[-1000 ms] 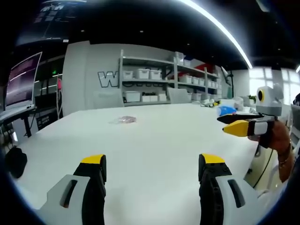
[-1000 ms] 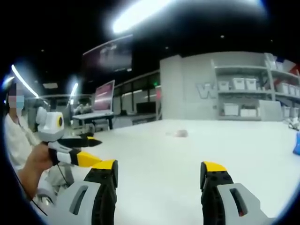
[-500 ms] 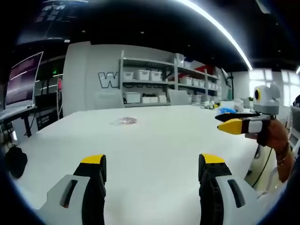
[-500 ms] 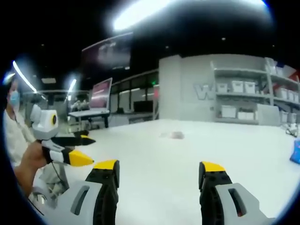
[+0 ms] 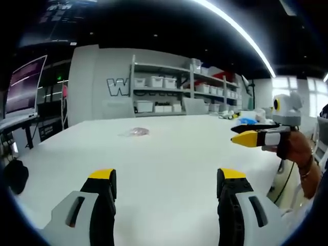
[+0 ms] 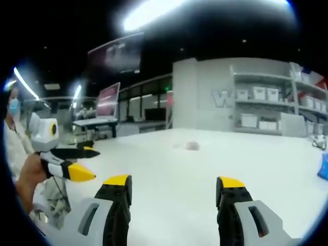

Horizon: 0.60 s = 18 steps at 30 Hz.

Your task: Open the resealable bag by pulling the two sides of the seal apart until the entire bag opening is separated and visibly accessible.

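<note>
A small clear resealable bag (image 5: 135,131) lies flat on the white table (image 5: 169,154), far ahead of both grippers; in the right gripper view the bag (image 6: 190,146) is a faint patch at mid-table. My left gripper (image 5: 166,187) is open above the near table edge, nothing between its yellow-tipped jaws. My right gripper (image 6: 174,192) is open too, also empty. In the left gripper view the right gripper (image 5: 245,134) comes in from the right, held by a hand. In the right gripper view the left gripper (image 6: 82,161) shows at the left, jaws apart.
Shelves with white bins (image 5: 164,95) stand behind the table. A monitor (image 5: 23,87) is on a desk at the left. A blue object (image 6: 324,166) rests near the table's right end. A person (image 6: 15,154) stands at the left in the right gripper view.
Both views have shifted slightly as the hands drift. The right gripper has edged left in the left gripper view. The bag has not moved.
</note>
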Each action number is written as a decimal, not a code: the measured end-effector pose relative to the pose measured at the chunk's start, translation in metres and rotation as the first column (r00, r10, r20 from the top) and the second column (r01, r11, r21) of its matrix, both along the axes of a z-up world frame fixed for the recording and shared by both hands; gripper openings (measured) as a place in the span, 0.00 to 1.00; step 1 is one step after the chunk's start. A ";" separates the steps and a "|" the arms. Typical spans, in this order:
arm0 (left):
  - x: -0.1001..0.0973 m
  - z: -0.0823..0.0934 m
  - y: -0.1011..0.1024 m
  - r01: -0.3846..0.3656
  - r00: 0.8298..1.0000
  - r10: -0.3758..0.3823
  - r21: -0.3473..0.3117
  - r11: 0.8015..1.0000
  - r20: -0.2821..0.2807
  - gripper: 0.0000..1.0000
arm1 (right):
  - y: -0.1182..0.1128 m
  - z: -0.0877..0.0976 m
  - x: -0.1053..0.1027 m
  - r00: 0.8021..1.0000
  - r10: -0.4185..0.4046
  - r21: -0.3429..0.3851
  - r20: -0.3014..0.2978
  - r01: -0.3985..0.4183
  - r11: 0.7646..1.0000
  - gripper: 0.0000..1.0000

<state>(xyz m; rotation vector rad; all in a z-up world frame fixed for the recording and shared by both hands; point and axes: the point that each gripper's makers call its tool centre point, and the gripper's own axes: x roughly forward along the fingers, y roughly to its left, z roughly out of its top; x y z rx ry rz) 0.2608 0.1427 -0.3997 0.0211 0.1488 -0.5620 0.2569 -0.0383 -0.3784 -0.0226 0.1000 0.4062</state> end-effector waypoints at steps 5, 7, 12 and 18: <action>0.000 0.001 0.002 -0.005 1.000 0.005 -0.002 1.000 0.003 0.79 | 0.000 0.001 0.001 1.000 -0.002 -0.005 0.002 0.002 1.000 0.66; 0.000 0.002 0.002 -0.005 1.000 0.005 -0.002 1.000 0.004 0.79 | -0.001 0.001 0.002 1.000 -0.004 -0.007 0.002 0.004 1.000 0.66; 0.000 0.002 0.003 -0.006 1.000 0.006 -0.003 1.000 0.003 0.79 | 0.000 0.002 0.003 1.000 -0.005 -0.009 0.005 0.005 1.000 0.66; -0.001 0.000 0.004 -0.008 1.000 0.008 -0.006 1.000 0.000 0.79 | 0.000 -0.001 0.008 1.000 -0.004 -0.015 -0.002 0.004 1.000 0.66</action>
